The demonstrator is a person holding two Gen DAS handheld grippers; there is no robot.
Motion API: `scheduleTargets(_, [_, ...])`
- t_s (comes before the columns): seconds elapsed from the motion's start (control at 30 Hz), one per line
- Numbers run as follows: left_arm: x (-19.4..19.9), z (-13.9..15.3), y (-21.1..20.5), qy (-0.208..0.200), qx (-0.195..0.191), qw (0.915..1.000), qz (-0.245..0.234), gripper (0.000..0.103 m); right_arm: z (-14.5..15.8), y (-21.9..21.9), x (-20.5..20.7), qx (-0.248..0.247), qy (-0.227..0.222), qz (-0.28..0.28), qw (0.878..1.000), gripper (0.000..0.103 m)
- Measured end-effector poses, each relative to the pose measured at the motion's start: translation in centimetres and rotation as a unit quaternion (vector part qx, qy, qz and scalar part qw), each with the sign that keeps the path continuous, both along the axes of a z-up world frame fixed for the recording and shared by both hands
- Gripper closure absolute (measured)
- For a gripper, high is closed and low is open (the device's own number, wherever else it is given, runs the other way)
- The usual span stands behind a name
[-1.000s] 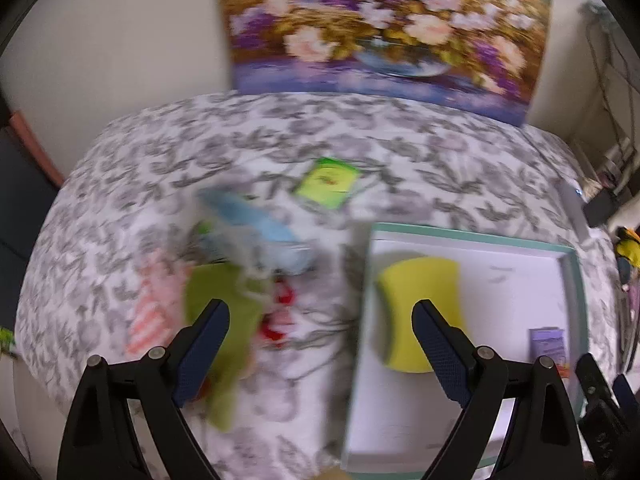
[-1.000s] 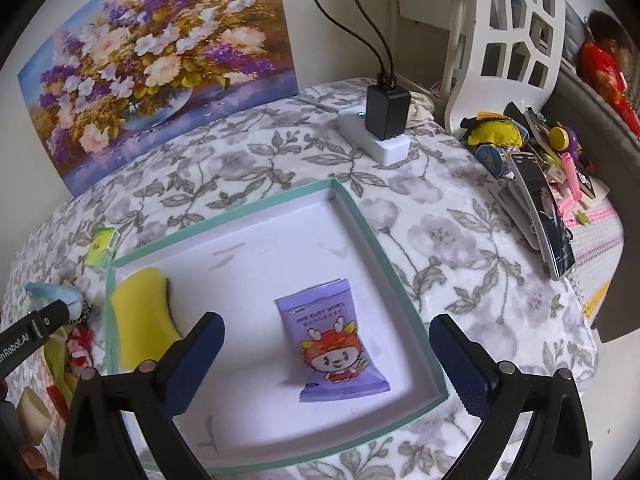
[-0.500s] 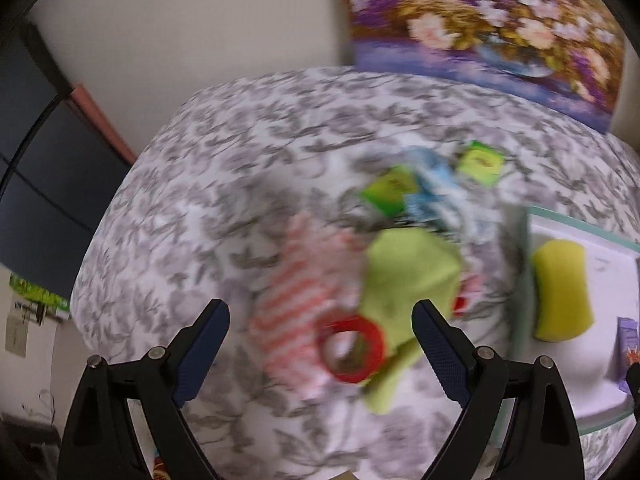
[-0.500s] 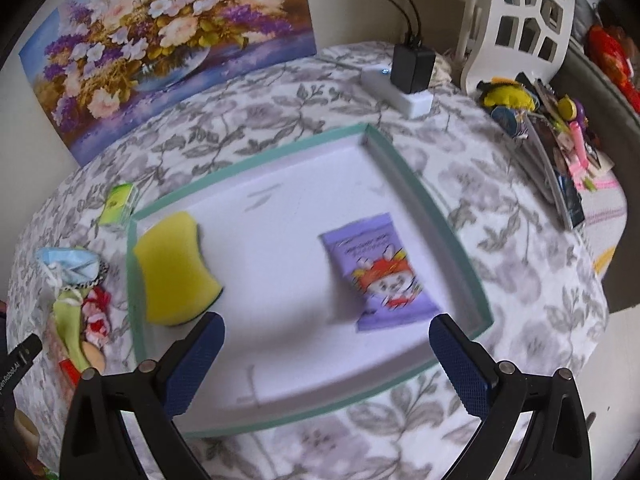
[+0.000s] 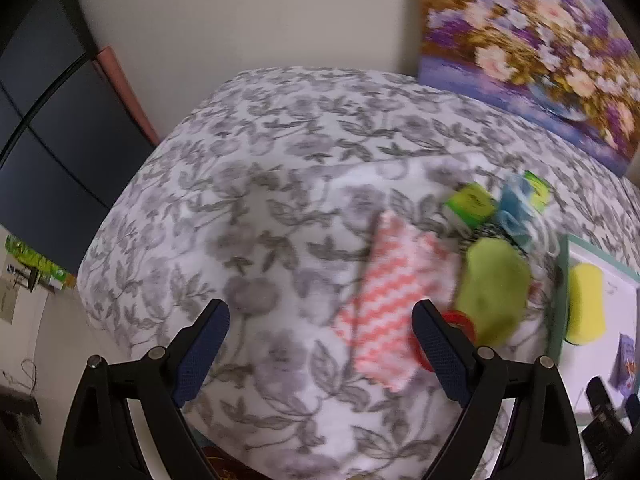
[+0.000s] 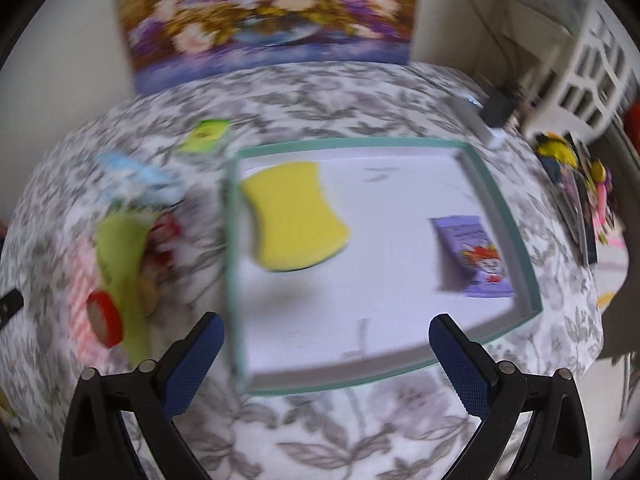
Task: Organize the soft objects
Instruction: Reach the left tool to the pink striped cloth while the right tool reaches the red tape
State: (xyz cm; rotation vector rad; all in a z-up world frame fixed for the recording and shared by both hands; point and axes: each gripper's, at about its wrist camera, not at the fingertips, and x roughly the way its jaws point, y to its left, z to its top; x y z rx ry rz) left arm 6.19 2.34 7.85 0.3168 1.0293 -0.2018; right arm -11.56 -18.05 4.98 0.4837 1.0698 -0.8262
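A white tray with a teal rim (image 6: 496, 196) lies on the floral tablecloth, holding a yellow sponge (image 6: 294, 216) and a purple snack packet (image 6: 476, 256). Left of the tray is a heap: a pink-and-white zigzag cloth (image 5: 384, 292), a green cloth (image 5: 494, 284), a red tape ring (image 5: 460, 320), a blue item (image 5: 516, 208) and a green packet (image 5: 470, 200). My left gripper (image 5: 320, 356) hangs open above the cloth's left side, nothing between its fingers. My right gripper (image 6: 326, 364) is open over the tray's near edge, empty.
A flower painting (image 6: 268, 20) leans on the wall behind the table. A charger block on a white strip (image 6: 494, 112), a white lattice chair (image 6: 592, 68) and toys and books (image 6: 576, 184) crowd the right side. The table drops off at the left edge (image 5: 104, 248).
Both views have swung leftward: the heap now sits right of my left gripper, and the tray has slid right under my right gripper. Both stay open and empty.
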Motion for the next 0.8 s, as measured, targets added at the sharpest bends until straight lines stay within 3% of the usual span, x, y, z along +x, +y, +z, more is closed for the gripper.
scheduleTargets(0.27, [2.5,0.3,4.0,0.001,-0.019,0.9987,0.048,0.010,-0.2,3.9,4.1,0.003,-0.014,0.050,0.999,0.000])
scheduleTargets(0.5, [3.3,-0.7,4.7,0.017,-0.020,0.9985,0.048,0.010,-1.3,6.1,6.9,0.029,-0.045,0.082,0.995,0.000])
scheduleTargets(0.7, [3.9,-4.2,3.2,0.072,0.004,0.9969,0.033,0.010,-3.1,7.4,8.7,0.057,-0.057,0.110,0.991,0.001])
scheduleTargets(0.8, [4.5,-6.3,2.9,0.104,0.009,0.9935,0.045,0.010,-3.4,8.2,9.5,0.051,-0.059,0.131,0.988,0.013])
